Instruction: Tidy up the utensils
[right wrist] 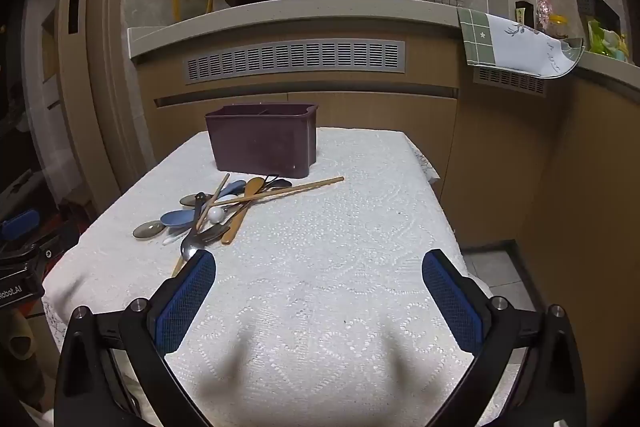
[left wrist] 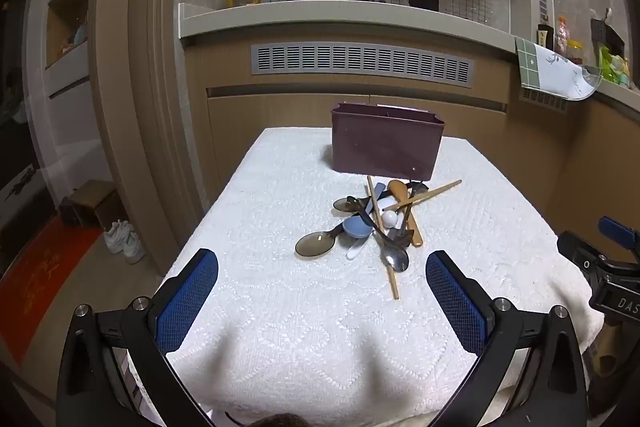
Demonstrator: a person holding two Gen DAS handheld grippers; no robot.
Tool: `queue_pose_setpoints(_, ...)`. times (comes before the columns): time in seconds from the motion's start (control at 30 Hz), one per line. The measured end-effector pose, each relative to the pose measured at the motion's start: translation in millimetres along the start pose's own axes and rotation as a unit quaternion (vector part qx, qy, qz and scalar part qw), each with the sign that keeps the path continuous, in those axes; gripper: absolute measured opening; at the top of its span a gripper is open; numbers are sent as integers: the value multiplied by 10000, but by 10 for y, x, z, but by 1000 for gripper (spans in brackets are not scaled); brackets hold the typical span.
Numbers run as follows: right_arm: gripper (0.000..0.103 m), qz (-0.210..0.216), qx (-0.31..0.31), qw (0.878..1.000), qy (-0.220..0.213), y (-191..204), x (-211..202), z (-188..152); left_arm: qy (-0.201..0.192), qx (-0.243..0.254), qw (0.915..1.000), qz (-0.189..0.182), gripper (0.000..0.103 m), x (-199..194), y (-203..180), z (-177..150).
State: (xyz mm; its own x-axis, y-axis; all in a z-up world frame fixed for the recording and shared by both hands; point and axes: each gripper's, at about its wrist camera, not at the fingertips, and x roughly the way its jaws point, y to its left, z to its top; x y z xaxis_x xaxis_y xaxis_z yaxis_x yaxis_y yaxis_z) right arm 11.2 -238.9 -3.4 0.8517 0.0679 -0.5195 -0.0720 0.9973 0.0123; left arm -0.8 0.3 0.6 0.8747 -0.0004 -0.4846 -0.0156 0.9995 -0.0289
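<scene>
We have both grippers spread fully wide with nothing between the pads: the left gripper (left wrist: 322,293) and the right gripper (right wrist: 319,289) hover over the near part of the tabletop (right wrist: 360,227), which is covered by a white textured cloth. The utensils lie in a tangled pile (left wrist: 380,223) at the middle of the tabletop, just in front of the purple divided holder (left wrist: 387,139) at the far side. We judge them all light and stiff. The wooden chopsticks (right wrist: 280,191) lie on top and should be easy to pinch mid-shaft. The metal spoon (left wrist: 394,258) at the near edge looks slippery, so its handle is best. The blue spoon (left wrist: 357,228) and the white one may be ceramic or plastic; we would treat them as fragile.
</scene>
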Motion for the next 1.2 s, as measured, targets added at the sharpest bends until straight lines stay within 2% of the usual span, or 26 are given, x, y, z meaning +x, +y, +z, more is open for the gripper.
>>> queue_pose_setpoints(1.2, 103, 11, 81, 10000, -17, -20, -13, -6, 55, 6, 10000, 79, 103, 66, 32, -60)
